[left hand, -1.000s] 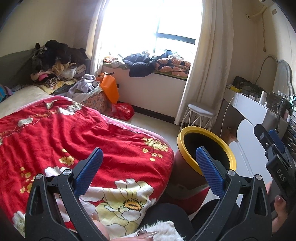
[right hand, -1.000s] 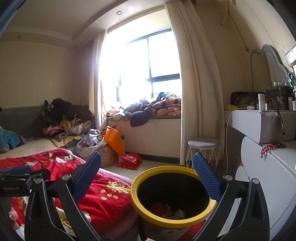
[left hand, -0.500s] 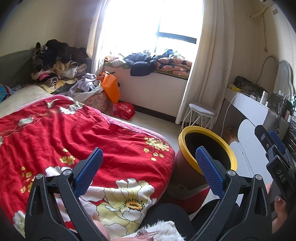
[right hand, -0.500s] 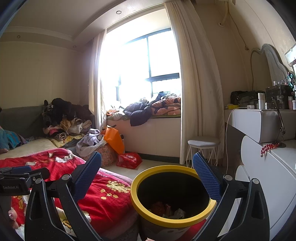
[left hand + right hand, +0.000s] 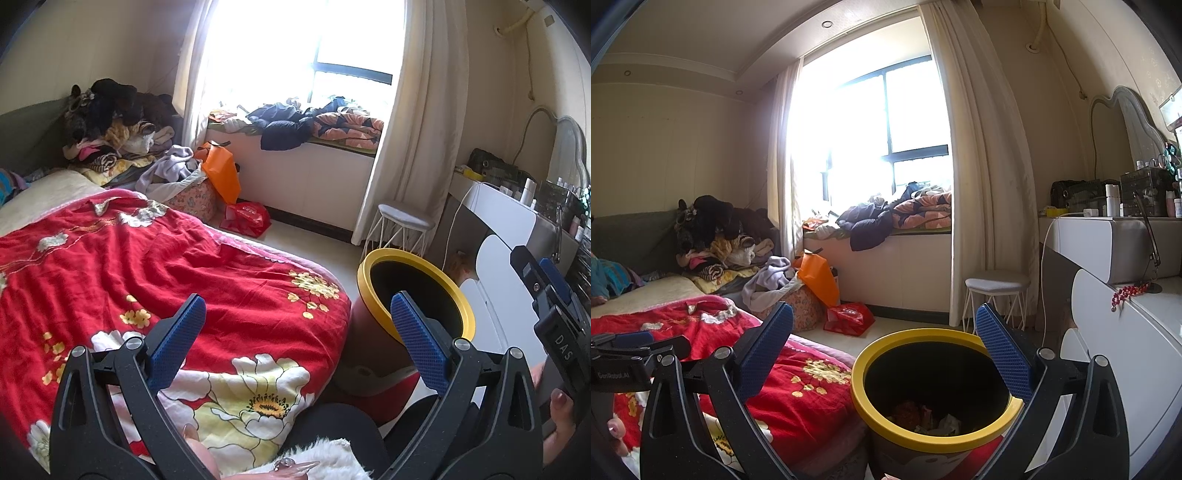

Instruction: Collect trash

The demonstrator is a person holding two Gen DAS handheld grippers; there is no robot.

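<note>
Where crumpled trash [image 5: 923,417] lies inside, a round yellow-rimmed bin [image 5: 938,435] (both grippers' ribbed blue fingers [image 5: 1004,350] spread, empty).

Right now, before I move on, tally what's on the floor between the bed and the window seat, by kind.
Trash bin with yellow rim: 1
White stool: 1
Red plastic bag: 1
Orange bag: 1
Floral basket of clothes: 1
Total: 5
Both claws are open and hold nothing.

A home bedroom: bed [image 5: 110,266], clothes pile [image 5: 713,240], dressing table [image 5: 1126,258].
</note>
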